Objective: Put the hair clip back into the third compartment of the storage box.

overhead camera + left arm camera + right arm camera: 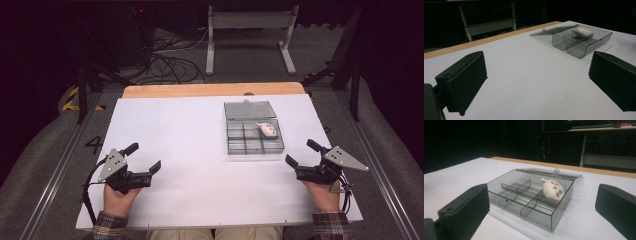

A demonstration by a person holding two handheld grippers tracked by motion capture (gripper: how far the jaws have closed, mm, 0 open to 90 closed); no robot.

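Note:
A clear grey plastic compartment box [252, 142] lies on the white table cover, right of centre, its lid [249, 109] folded flat behind it. A small white plush toy [268, 129] rests in the box's far right compartment; the right gripper view shows the toy [553, 189] and the box [529, 202] close ahead. My left gripper [145, 157] rests open near the front left, empty, with the box [581, 40] far off to its right. My right gripper [301, 153] stands open just right of the box, nothing between its jaws.
The white cover [190, 150] lies over a wooden table whose far edge [210, 90] shows. Beyond it on the floor stand a white metal frame [250, 30] and tangled cables [165, 60]. Dark stand legs [82, 90] flank the table.

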